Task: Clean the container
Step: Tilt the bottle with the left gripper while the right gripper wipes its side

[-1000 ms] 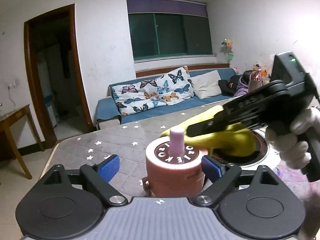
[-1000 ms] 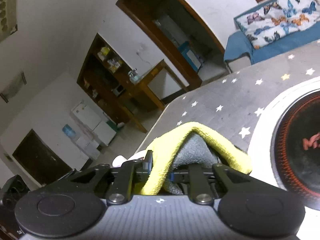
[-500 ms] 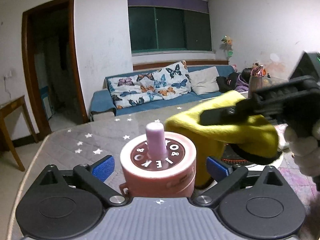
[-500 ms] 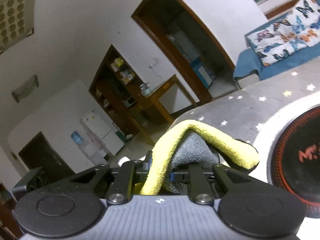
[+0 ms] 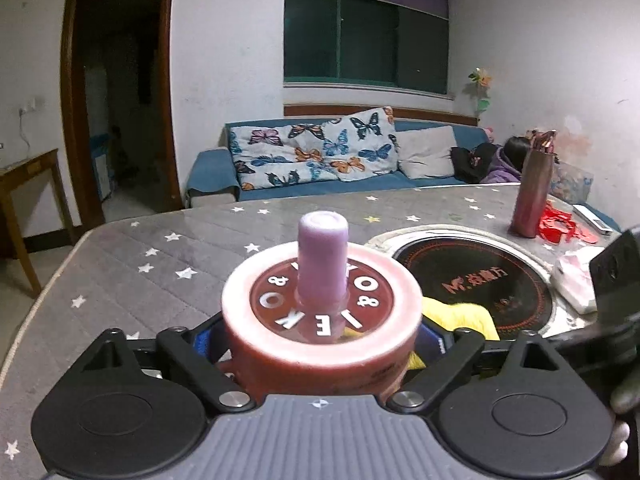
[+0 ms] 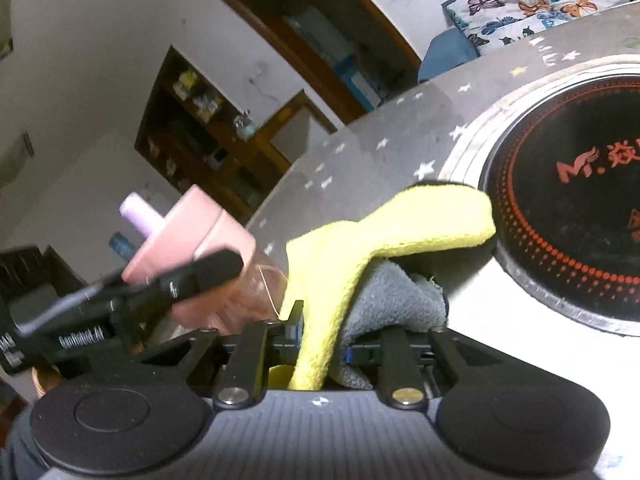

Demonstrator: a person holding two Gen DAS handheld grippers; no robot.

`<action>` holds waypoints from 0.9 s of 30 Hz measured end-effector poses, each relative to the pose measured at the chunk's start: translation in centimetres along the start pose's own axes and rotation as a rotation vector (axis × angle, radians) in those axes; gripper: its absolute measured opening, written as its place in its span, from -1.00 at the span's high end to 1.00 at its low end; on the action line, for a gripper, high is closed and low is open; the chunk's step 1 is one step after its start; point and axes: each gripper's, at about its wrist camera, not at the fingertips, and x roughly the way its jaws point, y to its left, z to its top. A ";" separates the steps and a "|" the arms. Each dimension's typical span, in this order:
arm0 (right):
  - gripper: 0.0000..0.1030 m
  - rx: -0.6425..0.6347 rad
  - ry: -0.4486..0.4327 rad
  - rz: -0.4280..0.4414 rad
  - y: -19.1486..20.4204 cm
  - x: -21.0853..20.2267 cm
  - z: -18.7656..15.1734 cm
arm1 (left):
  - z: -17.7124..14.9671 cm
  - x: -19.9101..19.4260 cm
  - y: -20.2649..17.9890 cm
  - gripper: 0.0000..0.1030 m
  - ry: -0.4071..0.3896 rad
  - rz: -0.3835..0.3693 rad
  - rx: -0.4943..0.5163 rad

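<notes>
Cloth [image 5: 460,316] dropped, half-hidden behind container [image 5: 322,320]

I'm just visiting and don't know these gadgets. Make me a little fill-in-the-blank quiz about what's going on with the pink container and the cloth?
1. The right gripper is shut on a cloth that is grey on one side and ____ on the other.
2. The stubby cap on the pink container is coloured ____.
3. The table's grey cover is dotted with small ____.
4. The left gripper has the ____ between its fingers.

Missing words: yellow; purple; stars; pink container
</notes>
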 end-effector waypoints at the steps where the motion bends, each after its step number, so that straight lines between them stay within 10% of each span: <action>1: 0.65 -0.013 -0.001 0.002 0.1 0.0 -0.1 | 0.0 0.1 0.0 -0.70 -0.002 0.006 0.000; 16: 0.67 -0.034 0.075 0.067 0.8 0.4 -1.1 | 2.0 -1.9 1.0 -0.61 -0.033 0.021 -0.058; 27: 0.67 -0.053 0.112 0.103 1.4 0.1 -1.8 | 4.3 -4.2 -0.1 -0.62 -0.086 -0.141 -0.122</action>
